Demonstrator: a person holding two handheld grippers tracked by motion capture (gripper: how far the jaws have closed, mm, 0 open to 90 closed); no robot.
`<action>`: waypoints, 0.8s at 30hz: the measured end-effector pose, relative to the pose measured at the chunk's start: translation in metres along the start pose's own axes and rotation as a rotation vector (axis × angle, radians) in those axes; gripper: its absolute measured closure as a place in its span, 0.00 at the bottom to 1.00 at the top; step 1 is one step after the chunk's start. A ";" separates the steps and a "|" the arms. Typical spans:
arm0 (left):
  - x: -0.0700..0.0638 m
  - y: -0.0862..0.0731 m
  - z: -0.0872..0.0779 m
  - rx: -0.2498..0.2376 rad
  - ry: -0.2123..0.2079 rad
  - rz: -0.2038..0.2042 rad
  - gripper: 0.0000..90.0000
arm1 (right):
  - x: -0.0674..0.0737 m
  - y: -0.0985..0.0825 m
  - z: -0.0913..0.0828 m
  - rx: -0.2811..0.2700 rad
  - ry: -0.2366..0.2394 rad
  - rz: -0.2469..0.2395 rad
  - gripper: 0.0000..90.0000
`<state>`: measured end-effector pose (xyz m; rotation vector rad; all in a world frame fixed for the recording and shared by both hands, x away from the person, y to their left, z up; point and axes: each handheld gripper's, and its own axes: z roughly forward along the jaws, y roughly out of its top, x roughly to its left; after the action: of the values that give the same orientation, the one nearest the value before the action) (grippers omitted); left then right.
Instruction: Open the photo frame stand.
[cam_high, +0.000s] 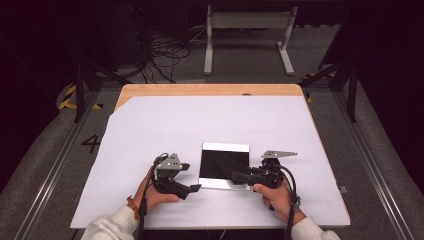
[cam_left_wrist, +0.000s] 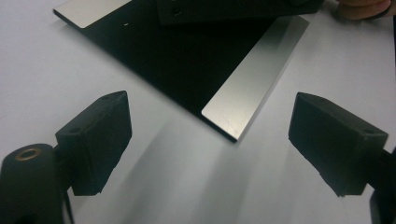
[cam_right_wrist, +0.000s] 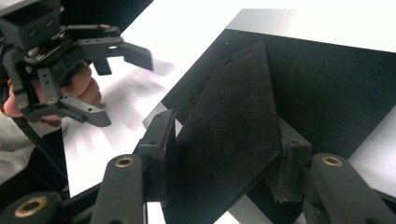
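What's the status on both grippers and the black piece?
Left gripper open, nothing between its fingers, beside the tray. Right gripper shut on black felt piece, tilted over tray. Nothing in the way.

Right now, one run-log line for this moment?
left gripper: open, empty, beside tray | right gripper: shut on black flap | black tray: flat on white table

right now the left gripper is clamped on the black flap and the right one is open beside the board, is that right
No, the sides are swapped. The right gripper is clamped on the black flap, as the right gripper view shows. The left gripper is open beside the board, with nothing between its jaws, as the left gripper view shows.
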<state>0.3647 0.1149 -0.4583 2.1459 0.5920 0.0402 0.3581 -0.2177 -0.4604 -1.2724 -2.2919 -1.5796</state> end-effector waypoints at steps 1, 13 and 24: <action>0.000 0.002 0.004 0.005 -0.001 -0.001 0.15 | 0.000 0.000 0.000 -0.001 0.001 -0.005 0.56; 0.003 0.012 0.015 0.012 0.000 -0.006 0.14 | 0.007 -0.001 -0.003 -0.008 -0.016 -0.088 0.57; 0.017 0.019 0.026 0.049 -0.010 -0.039 0.16 | 0.015 -0.001 -0.007 -0.021 -0.012 -0.162 0.58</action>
<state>0.3937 0.0928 -0.4628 2.1803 0.6346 -0.0059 0.3457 -0.2151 -0.4504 -1.1295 -2.4476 -1.6525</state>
